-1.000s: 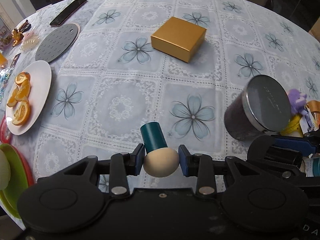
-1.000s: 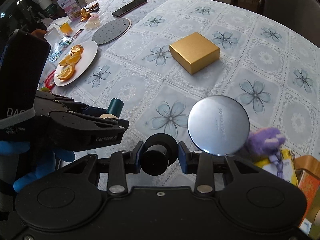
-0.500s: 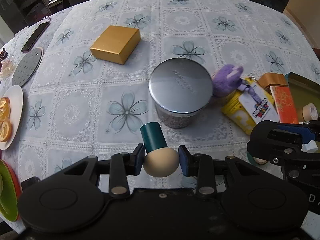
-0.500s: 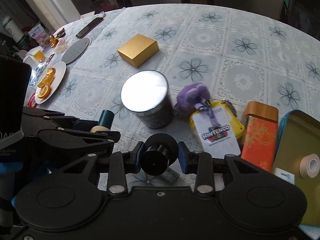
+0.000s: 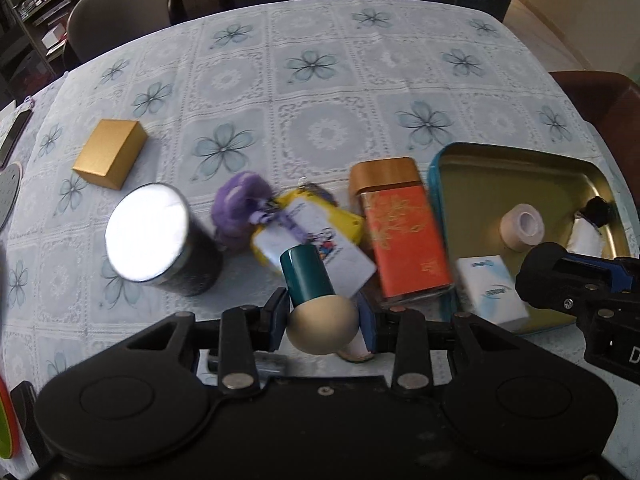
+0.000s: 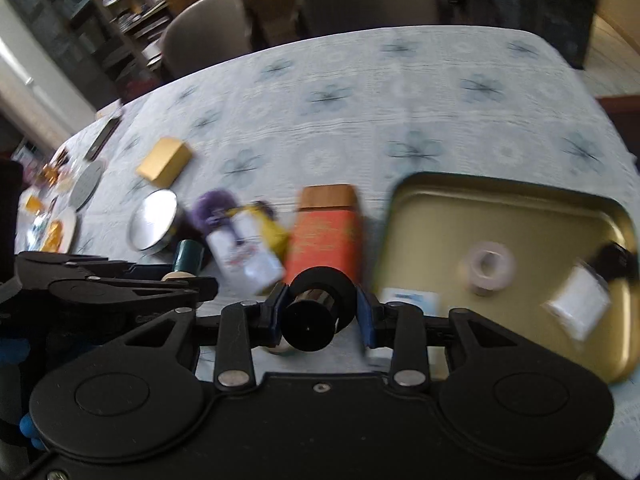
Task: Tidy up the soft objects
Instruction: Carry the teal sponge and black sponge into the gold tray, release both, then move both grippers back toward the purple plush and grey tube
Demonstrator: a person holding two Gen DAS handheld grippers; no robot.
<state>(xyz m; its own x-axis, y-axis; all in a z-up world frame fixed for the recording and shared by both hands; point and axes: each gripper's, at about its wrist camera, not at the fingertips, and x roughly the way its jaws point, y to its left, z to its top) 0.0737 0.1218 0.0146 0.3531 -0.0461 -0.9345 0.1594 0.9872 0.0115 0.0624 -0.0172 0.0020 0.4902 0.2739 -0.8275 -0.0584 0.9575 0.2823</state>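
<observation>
Over on the left, a gold box [image 5: 109,153] is sitting on the flowered table [image 5: 328,80], and nearer in a dark tin [image 5: 160,240] with a shiny lid is standing upright. Just beside the tin a purple fluffy toy [image 5: 239,204] is lying against a yellow pouch [image 5: 320,216] with a white card [image 5: 320,256] on top of it.

The left tool [image 5: 323,317] is clamping a cream ball-shaped sponge with a teal handle [image 5: 316,300], the ball squeezed between the blue pads and the handle pointing away over the card, clear of the table.

Next along, an orange tin with a brown cap [image 5: 400,232] is lying flat, touching the edge of a gold tray [image 5: 520,168]. Inside the tray a roll of tape [image 5: 522,226] is resting, with a small white packet [image 5: 586,236] by the far right wall and a white-and-blue packet [image 5: 492,288] at the near edge.

The right tool [image 6: 320,314] is gripping a black cylinder [image 6: 316,312] end-on between its pads, hanging in the air at the near left edge of the tray; that view is blurred.
</observation>
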